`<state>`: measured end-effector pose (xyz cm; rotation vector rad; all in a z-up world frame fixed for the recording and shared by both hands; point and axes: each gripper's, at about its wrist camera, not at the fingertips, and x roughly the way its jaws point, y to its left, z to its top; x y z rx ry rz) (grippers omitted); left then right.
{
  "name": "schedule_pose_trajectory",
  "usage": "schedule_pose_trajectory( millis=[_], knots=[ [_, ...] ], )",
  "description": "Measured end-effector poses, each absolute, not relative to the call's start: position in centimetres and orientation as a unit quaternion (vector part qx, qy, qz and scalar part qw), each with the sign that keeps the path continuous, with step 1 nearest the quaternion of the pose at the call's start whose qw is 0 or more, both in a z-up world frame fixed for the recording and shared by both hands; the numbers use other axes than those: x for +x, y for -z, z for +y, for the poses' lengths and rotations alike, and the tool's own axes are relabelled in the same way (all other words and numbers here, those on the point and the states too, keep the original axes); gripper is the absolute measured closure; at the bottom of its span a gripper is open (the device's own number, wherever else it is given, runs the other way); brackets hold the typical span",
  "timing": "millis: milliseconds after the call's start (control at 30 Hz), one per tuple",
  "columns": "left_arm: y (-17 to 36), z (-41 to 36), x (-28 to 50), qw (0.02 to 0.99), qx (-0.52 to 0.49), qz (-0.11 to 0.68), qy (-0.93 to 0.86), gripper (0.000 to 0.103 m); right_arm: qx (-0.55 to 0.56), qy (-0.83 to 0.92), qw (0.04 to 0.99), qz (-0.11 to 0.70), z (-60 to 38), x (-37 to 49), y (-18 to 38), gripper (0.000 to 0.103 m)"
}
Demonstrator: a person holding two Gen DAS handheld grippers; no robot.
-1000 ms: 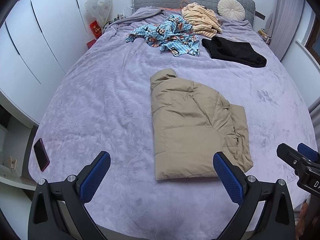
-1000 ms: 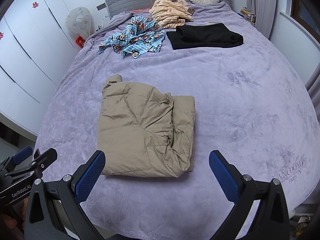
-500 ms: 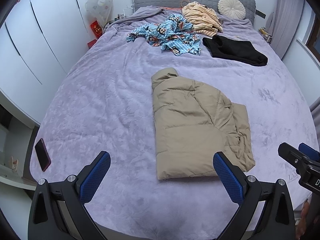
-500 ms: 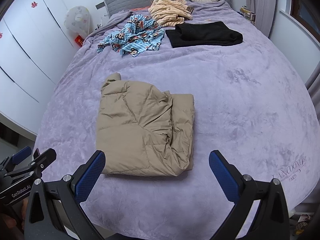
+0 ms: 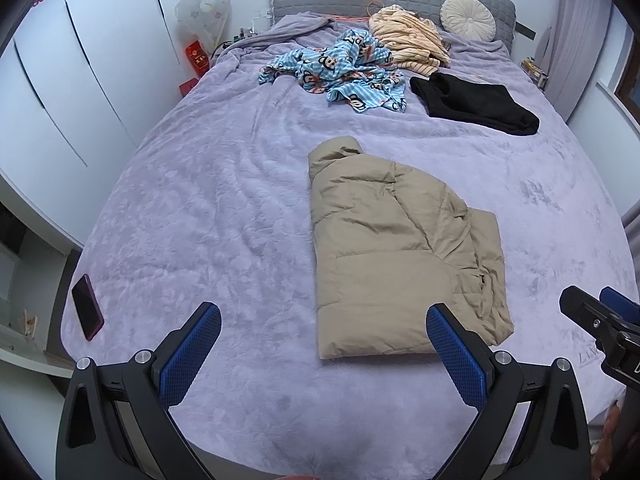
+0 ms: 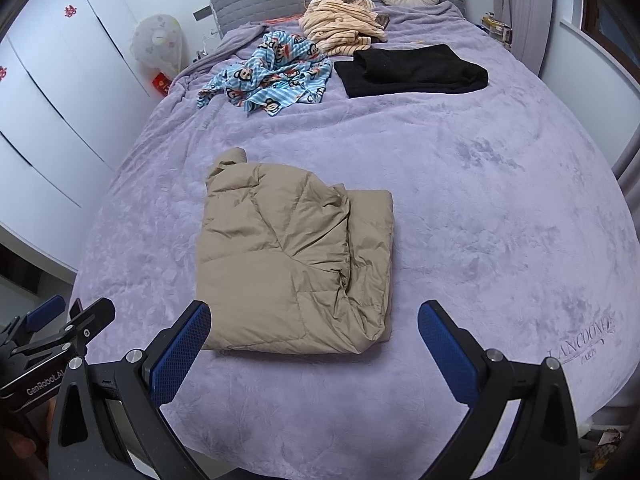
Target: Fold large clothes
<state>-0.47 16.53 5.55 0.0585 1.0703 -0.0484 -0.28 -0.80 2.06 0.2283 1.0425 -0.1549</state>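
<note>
A tan puffer jacket lies folded into a rough rectangle on the purple bedspread, collar toward the headboard. It also shows in the right wrist view. My left gripper is open and empty, held above the foot of the bed, near the jacket's near edge. My right gripper is open and empty, also just short of the jacket's near edge. Each gripper shows at the edge of the other's view.
A blue monkey-print garment, a striped cream garment and a folded black garment lie near the headboard. A round cushion leans there. A phone lies at the bed's left edge. White wardrobes stand left.
Both grippers have drifted slightly, so the jacket sits a little differently in each view. The jacket itself has not moved and both grippers stay open.
</note>
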Motion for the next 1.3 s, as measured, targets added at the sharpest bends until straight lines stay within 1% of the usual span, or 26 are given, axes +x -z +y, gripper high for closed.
schedule_pose_trajectory(
  millis=[1300],
  knots=[
    [-5.57,16.34,-0.75,0.864,0.025,0.503,0.015,0.000,0.107,0.073,0.857,0.499,0.18,0.04,-2.41,0.000]
  ],
)
